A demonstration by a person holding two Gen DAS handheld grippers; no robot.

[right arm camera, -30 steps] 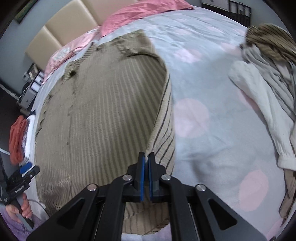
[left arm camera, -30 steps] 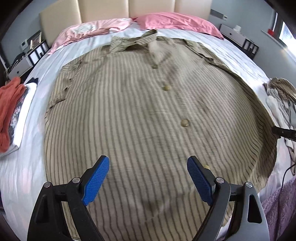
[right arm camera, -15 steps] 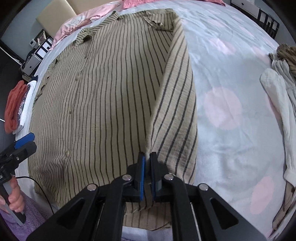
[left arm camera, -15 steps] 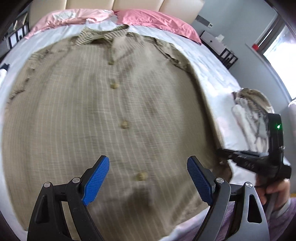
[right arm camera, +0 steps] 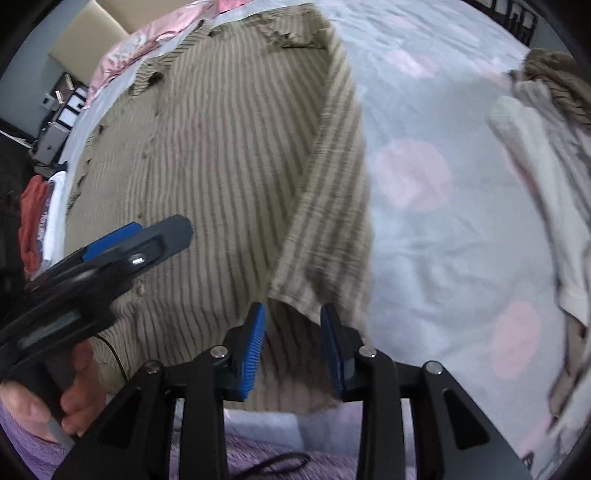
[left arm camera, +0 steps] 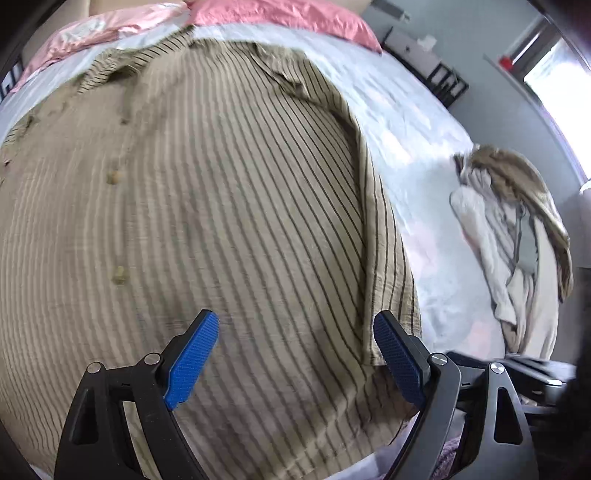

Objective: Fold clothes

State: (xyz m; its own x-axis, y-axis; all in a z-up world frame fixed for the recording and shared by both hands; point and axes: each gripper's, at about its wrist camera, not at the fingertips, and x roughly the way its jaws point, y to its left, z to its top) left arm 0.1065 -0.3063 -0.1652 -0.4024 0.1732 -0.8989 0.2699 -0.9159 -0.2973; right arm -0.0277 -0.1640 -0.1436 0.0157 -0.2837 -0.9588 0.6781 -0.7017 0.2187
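Striped shirt (left arm camera: 229,206), one, spread front-up on the bed (right arm camera: 424,236), its right edge turned in as a narrow flap.

Handling, by judgement: light, thin, crinkled cloth; soft and limp, no stiffness, likely to sag and crease when lifted; not fragile; best taken at the hem corners or along the flap's edge, a pinch through both layers. Right gripper (right arm camera: 292,345): jaws opening, the flap's bottom corner lies loose between the pads, not pressed. Left gripper (left arm camera: 295,354): jaws wide apart above the lower hem, grasping nothing. Count: shirts laid out, one; buttons (left arm camera: 119,275) plainly seen, two, others blurred; pink pillows (left arm camera: 280,16), two; heap of unfolded clothes (left arm camera: 517,236) at the right, one, items inside not countable; small stack of folded things (right arm camera: 37,221) at the left, one.
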